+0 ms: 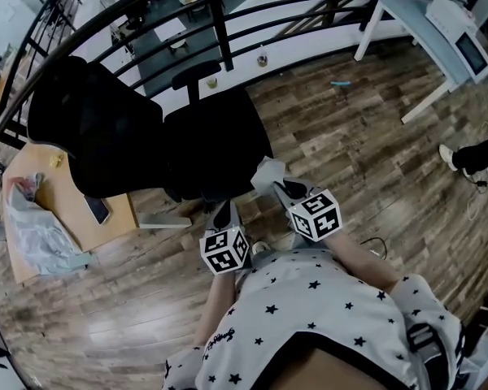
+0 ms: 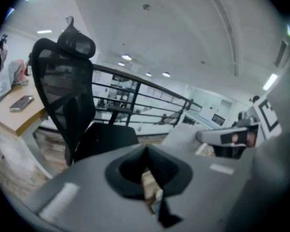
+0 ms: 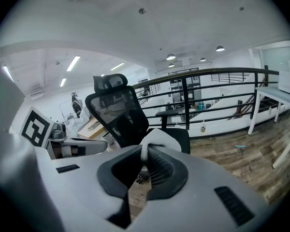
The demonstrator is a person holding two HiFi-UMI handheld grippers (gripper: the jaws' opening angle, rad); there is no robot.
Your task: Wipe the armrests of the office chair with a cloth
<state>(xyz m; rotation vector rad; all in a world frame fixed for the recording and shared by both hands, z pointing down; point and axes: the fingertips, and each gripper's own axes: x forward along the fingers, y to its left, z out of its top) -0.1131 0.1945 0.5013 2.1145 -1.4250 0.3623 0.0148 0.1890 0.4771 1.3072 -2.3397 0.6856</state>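
Note:
A black office chair (image 1: 215,145) stands in front of me, its mesh backrest (image 1: 89,132) to the left. Its far armrest (image 1: 197,73) shows by the railing and appears again as the armrest (image 3: 171,113) in the right gripper view. My right gripper (image 1: 278,187) is shut on a white cloth (image 1: 268,171) just off the seat's near right edge, and the cloth (image 3: 157,139) bulges above the jaws. My left gripper (image 1: 221,211) hangs beside it below the seat front, shut with nothing between its jaws. The chair (image 2: 67,95) fills the left of the left gripper view.
A black railing (image 1: 228,23) runs behind the chair. A wooden desk (image 1: 65,210) at left carries a phone (image 1: 98,210) and a plastic bag (image 1: 32,226). A white table (image 1: 423,31) stands at the back right. A person's shoe (image 1: 449,157) is at the right edge.

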